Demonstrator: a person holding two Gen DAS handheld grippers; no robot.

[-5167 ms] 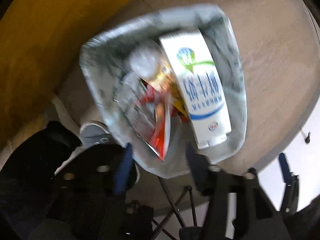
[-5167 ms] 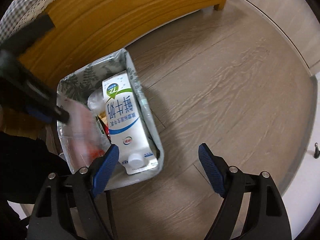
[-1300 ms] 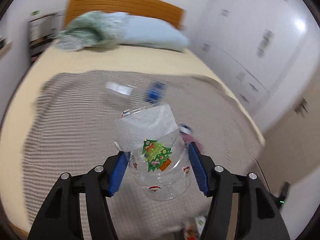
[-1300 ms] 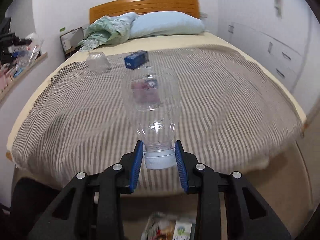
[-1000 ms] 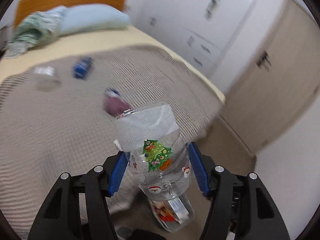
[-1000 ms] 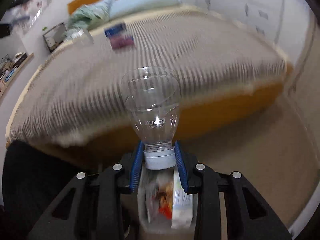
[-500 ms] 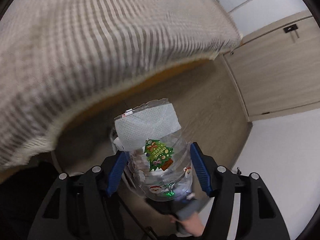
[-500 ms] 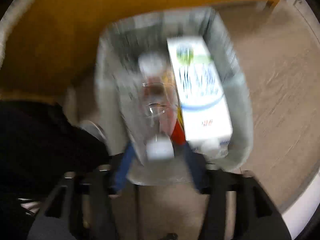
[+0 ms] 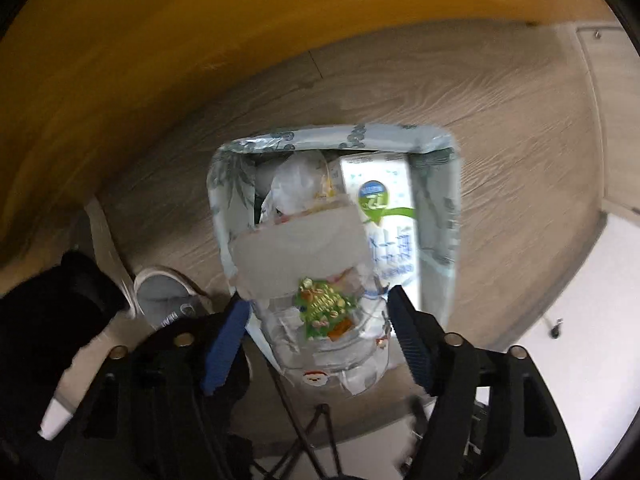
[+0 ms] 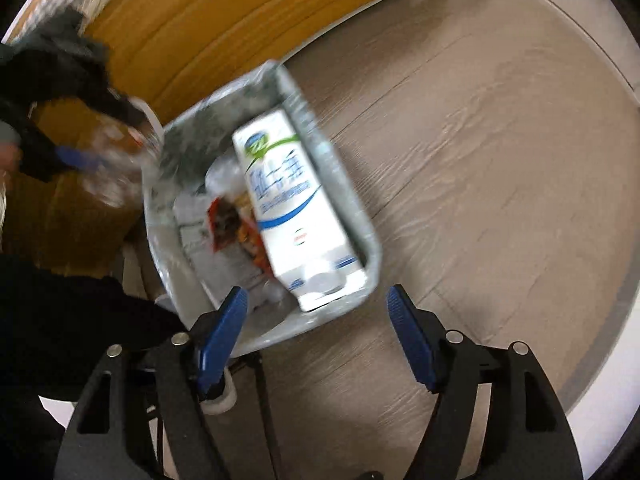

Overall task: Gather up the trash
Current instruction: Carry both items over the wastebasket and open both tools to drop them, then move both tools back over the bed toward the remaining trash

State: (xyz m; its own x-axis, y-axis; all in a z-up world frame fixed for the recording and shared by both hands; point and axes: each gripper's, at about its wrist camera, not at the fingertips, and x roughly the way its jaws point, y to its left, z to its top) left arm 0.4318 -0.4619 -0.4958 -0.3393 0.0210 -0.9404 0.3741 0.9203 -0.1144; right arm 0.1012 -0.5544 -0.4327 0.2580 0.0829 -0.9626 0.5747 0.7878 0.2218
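A lined trash bin (image 9: 236,184) stands on the wood floor beside the bed frame; it also shows in the right wrist view (image 10: 360,224). Inside it lie a white milk carton (image 10: 292,208), a red snack wrapper (image 10: 232,224) and clear plastic. My left gripper (image 9: 320,332) is shut on a clear plastic bag with a Christmas tree sticker (image 9: 324,312), held right above the bin. My right gripper (image 10: 316,332) is open and empty, just above the bin's near edge. The left gripper with the bag shows blurred in the right wrist view (image 10: 80,156).
The orange wooden bed frame (image 9: 200,32) rises behind the bin. A grey shoe (image 9: 168,300) and dark trousers (image 9: 48,320) are at the left of the bin. Wood floor (image 10: 500,160) stretches to the right. Tripod legs (image 9: 304,440) show below.
Both grippers swung from the bed down over the bin. My right gripper opened and the clear bottle it held is gone from it. My left gripper still holds the bag.
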